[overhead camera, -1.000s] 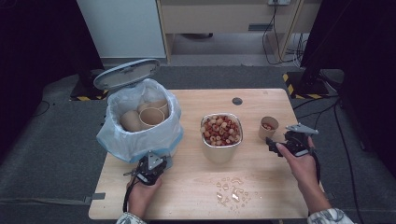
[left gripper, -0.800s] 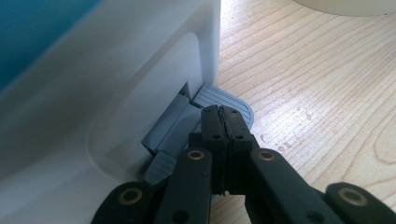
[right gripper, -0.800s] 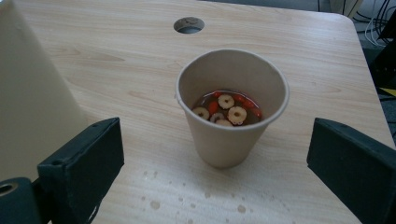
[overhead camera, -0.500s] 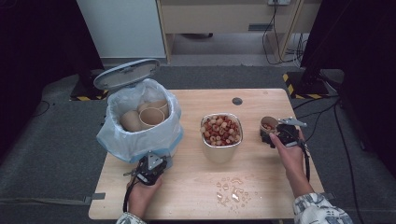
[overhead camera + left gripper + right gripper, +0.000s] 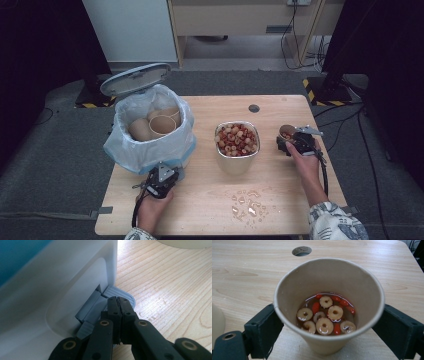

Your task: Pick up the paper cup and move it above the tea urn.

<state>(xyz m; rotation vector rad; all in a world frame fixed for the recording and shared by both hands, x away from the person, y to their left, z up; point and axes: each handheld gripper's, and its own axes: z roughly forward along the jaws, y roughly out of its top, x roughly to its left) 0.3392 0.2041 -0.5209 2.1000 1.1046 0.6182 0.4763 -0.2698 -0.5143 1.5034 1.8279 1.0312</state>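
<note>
Landmark: a white pedal bin lined with a pale blue plastic bag (image 5: 150,145) stands at the left of the pale wooden counter (image 5: 280,190), lid up, brown paper cups already inside.
Left tool (image 5: 120,305): jaws closed together with nothing between them, tips pressing the grey foot pedal (image 5: 125,296) at the bin's base.
Right tool (image 5: 290,145): far right of the bin; its jaws have just been closing around a small brown paper cup (image 5: 329,305) and flank it, the left pad touching.
Cup contents: reddish liquid, ring slices and red berries.
Between bin and cup: a cream tub (image 5: 237,150) heaped with the same fruit.
Progress: likely mid-way; this cup is not yet lifted, emptied or binned.
</note>
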